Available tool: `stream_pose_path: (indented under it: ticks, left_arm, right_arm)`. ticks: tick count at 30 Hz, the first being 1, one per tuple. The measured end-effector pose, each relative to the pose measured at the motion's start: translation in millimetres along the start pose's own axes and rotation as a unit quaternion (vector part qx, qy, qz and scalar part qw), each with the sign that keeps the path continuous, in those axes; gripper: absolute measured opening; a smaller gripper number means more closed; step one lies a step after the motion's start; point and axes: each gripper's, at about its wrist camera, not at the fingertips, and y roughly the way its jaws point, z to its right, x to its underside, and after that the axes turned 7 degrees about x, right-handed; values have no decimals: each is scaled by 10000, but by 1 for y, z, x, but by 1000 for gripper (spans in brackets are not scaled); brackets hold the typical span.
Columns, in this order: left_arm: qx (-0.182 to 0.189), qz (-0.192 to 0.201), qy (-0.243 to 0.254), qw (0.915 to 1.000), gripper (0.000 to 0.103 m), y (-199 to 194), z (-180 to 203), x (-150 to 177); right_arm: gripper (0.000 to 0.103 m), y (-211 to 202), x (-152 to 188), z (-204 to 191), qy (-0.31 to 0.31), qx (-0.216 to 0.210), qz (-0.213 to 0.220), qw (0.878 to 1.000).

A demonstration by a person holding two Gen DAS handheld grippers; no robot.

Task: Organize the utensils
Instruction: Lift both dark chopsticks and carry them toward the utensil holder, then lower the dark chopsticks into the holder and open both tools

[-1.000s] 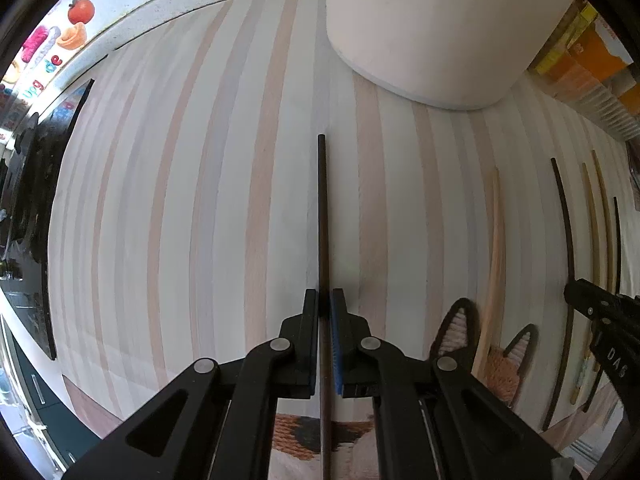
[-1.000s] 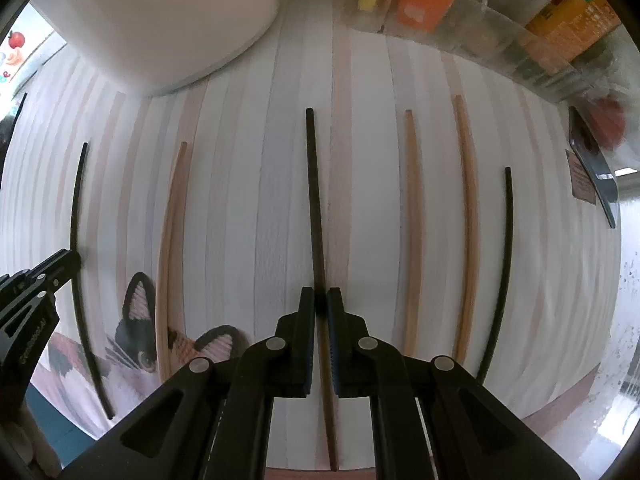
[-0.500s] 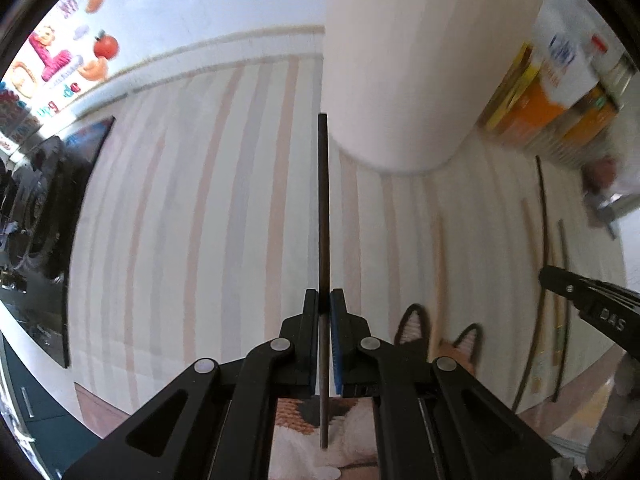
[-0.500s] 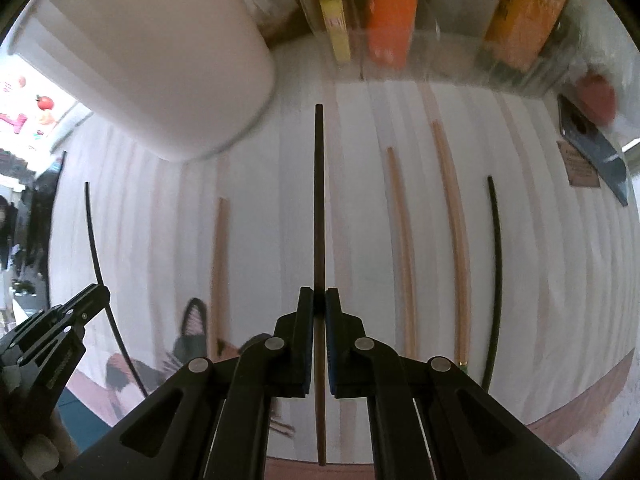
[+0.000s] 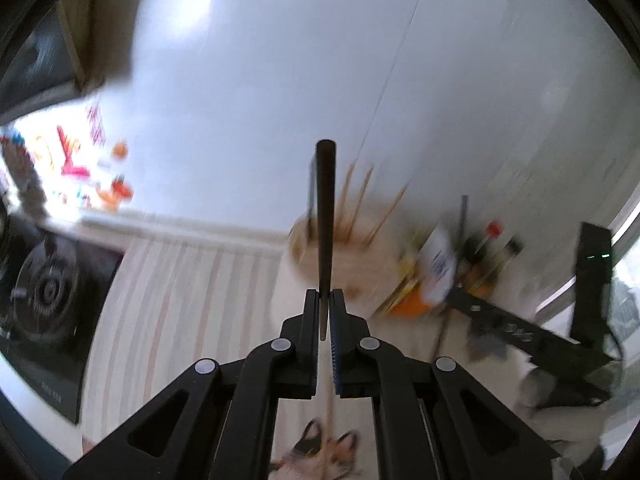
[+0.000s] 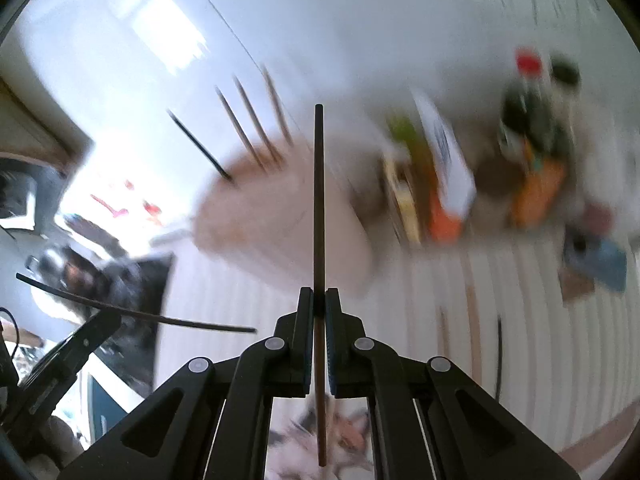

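each gripper, left [image 5: 324,312] and right [image 6: 319,312], pinched its own dark chopstick [image 5: 325,216] [image 6: 319,208] before the blurred holder [image 6: 276,220].

Both fisheye views were bright and badly motion-blurred; glare bloomed on the wall [image 5: 192,20], perhaps from a window, edges vignetted.

On a kitchen bench [image 6: 520,320], a round holder [image 6: 280,232] with several chopsticks [image 6: 244,128] standing in it sits near the back wall. Right of it crowd cartons and bottles [image 6: 532,120]. Three loose chopsticks [image 6: 472,320] lie on the bench before those bottles. A stove [image 5: 44,292] is set into the bench at far left. Each tool, left [image 5: 325,312] and right [image 6: 319,312], pinches one chopstick [image 6: 319,200] pointing toward the holder.
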Motion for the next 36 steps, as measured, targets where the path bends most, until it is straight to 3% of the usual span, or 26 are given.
stream_pose_path:
  ticks: [4,9,16,24,30,32,33,35,36]
  left_arm:
    - [90,377,137,9992,2,-2,14,-47]
    - [21,523,231,9984,2,18,26,-88]
    - [-162,265,430,9986,2,64,28,-108]
    - [-443,-205,384,9981,2,104,8,-94]
    - [-420,-400,24,9983,5,104,-10,-87]
    - [-418,-270,32,9988,10,94,-9,-87]
    - [-523,-212,62,9984,18,87,-7,-86]
    - [-604,-85,34,9981,49,74,-7,-83]
    - [-637,-15,-17,9980,70,68,-10,-80]
  right_arm:
    - [6,-25,-50,-22,-61,-187,510,9985]
    - [6,-32,-113,-36,-35,-216,1197,9926]
    - [6,2,-160,-66,-26,-32,1794,9838]
    - [6,38,-152,-79,-356,142,2299,9725]
    - [6,50,-141,-82,-600,226,2090,9758]
    - [6,49,-139,-81,-675,120,1892,9795]
    - [8,46,-137,-79,-661,97,1815,9811]
    - [21,37,-134,-73,-615,67,1780,9821]
    - [31,30,-133,-69,-539,54,1744,9832]
